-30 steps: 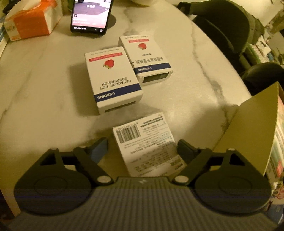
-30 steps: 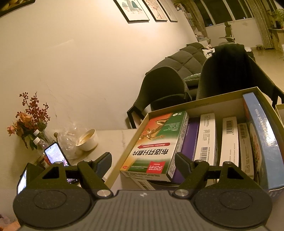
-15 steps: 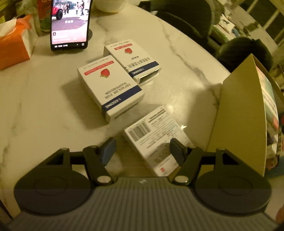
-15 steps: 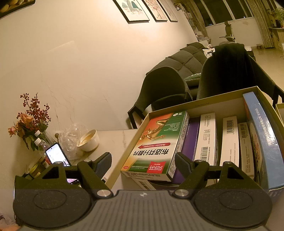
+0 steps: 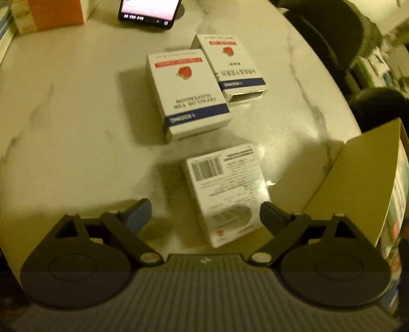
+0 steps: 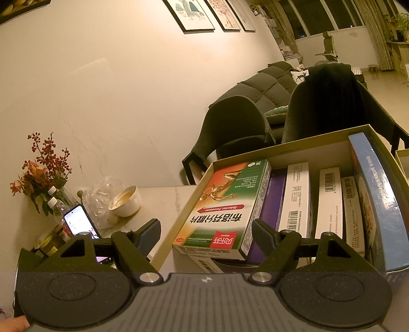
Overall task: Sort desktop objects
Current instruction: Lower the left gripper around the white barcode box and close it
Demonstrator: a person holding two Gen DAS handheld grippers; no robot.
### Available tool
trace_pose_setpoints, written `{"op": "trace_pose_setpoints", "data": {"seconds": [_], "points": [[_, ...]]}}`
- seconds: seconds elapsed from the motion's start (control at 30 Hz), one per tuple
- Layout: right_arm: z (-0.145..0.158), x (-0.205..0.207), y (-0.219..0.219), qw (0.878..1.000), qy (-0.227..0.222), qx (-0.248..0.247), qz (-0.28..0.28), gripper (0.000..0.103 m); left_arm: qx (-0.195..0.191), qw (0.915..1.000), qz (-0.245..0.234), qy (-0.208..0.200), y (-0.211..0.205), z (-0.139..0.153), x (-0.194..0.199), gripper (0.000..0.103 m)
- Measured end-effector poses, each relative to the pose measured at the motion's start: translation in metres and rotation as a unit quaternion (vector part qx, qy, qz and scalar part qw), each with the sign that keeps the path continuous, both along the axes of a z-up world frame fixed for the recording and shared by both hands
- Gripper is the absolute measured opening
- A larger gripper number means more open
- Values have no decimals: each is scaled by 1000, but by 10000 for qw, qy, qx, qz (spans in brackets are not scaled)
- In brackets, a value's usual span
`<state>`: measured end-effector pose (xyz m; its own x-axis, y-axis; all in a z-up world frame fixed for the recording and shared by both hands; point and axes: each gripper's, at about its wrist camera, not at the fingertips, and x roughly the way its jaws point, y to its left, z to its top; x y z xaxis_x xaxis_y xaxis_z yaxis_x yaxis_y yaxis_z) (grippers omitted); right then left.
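Note:
A white barcode box (image 5: 225,194) lies flat on the marble table (image 5: 76,115), slightly askew. My left gripper (image 5: 204,217) points down over its near end, jaws opening. The box is between the fingers, and neither pad presses on it. Two white strawberry-print boxes (image 5: 189,94) (image 5: 232,66) lie side by side farther out. The open cardboard box (image 6: 294,146) holds several medicine boxes on edge, and a green-and-red box (image 6: 225,204) lies on top at its left. My right gripper (image 6: 207,232) stands open before that box's near end, not touching it.
The cardboard box's wall (image 5: 358,184) stands just right of the left gripper. A lit phone (image 5: 150,10) and an orange tissue box (image 5: 53,10) are at the table's far side. A white bowl (image 6: 126,201), bottles and a flower vase (image 6: 43,178) crowd the wall side. Dark chairs (image 6: 237,122) surround the table.
The left jaws narrowed around the barcode box, then spread wide again. The box has turned a little and lies farther from the gripper body. The right gripper has not moved.

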<state>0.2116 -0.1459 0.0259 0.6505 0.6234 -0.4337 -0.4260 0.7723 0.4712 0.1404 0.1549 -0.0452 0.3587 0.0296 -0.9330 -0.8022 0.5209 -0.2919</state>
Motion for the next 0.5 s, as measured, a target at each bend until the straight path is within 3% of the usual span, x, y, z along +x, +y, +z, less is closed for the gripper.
{"op": "trace_pose_setpoints", "data": {"seconds": [0.2,0.33,0.5], "points": [[0,-1,0,10000,-5,6,12,81,-71,9992,349,180,-3,2,20,98],[0,-1,0,10000,-3,15,17,81,83,9987,381,323,-10,3,30,103],[0,0,0,10000,-2,15,14,81,-66,9977,298,613,-13,-7,39,103]]}}
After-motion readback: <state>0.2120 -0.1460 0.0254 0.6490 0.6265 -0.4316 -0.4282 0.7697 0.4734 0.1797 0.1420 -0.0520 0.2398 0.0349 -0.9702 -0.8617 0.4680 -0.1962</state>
